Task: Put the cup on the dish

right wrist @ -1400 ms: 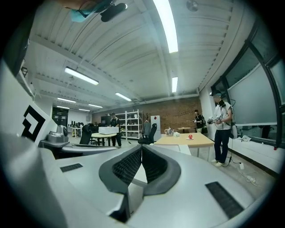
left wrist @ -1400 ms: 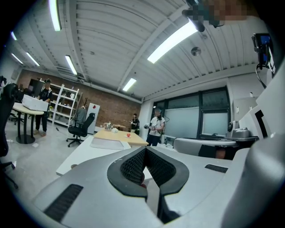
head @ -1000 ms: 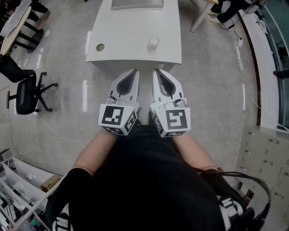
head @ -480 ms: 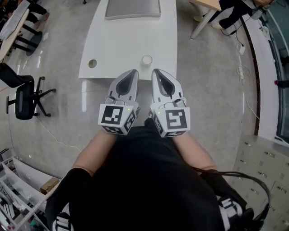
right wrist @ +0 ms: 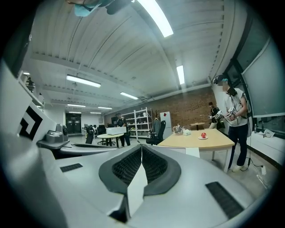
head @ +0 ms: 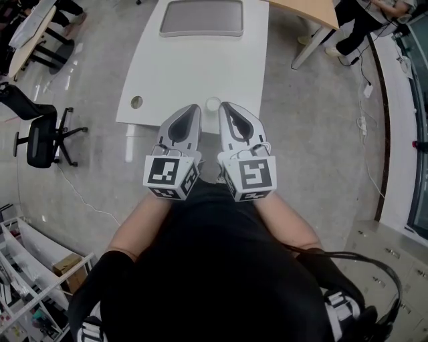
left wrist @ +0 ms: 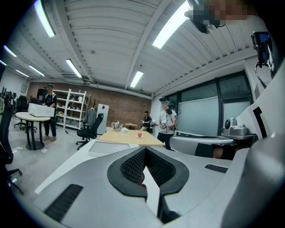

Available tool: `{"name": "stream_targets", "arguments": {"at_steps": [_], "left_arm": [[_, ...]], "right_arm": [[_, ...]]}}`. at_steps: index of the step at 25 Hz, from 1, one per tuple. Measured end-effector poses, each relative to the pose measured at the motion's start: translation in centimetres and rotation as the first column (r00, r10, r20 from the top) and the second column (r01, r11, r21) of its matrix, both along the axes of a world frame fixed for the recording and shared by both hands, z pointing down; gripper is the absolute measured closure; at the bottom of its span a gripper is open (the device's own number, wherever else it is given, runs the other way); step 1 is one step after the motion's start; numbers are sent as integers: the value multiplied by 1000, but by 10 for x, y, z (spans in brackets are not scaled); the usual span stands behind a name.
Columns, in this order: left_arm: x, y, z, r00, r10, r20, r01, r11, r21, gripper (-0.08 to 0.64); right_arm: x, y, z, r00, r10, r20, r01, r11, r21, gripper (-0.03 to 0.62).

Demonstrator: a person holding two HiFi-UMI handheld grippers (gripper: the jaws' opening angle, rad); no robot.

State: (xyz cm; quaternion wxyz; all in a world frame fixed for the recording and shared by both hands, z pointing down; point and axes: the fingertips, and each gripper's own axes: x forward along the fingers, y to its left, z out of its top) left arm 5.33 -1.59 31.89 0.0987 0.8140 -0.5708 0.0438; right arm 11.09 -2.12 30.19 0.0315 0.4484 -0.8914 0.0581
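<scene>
In the head view a small white cup point(head: 212, 103) stands near the front edge of a long white table point(head: 200, 67). A small round dish point(head: 136, 102) lies near the table's front left corner. My left gripper point(head: 194, 107) and right gripper point(head: 225, 105) are held side by side in front of my body. Their tips reach the table's front edge on either side of the cup. Both are shut with nothing in them. In the left gripper view the left gripper point(left wrist: 144, 149) has its jaws meeting, as does the right gripper point(right wrist: 141, 146) in its own view. Neither gripper view shows cup or dish.
A grey tray point(head: 202, 18) lies at the table's far end. A black office chair point(head: 43, 137) stands on the floor at the left, and a wooden table point(head: 304, 8) at the top right. Shelving point(head: 27, 267) fills the lower left. People stand by the wooden table point(right wrist: 200, 139).
The table has come closer to my grippers in the head view. The cup, which was well beyond the tips, now sits just between them. Both grippers stay shut.
</scene>
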Motion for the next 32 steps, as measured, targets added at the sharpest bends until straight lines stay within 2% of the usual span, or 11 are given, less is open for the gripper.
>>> {"name": "stream_targets", "arguments": {"at_steps": [9, 20, 26, 32], "left_arm": [[-24, -7, 9, 999, -4, 34, 5, 1000, -25, 557], [-48, -66, 27, 995, 103, 14, -102, 994, -45, 557], [-65, -112, 45, 977, 213, -12, -214, 973, -86, 557], [-73, -154, 66, 946, 323, -26, -324, 940, -104, 557]], "right_arm": [[-30, -8, 10, 1000, -29, -4, 29, 999, -28, 578], [-62, -54, 37, 998, 23, -63, -26, 998, -57, 578], [-86, -88, 52, 995, 36, -91, -44, 995, -88, 578], [-102, -119, 75, 990, 56, -130, -70, 992, -103, 578]]}}
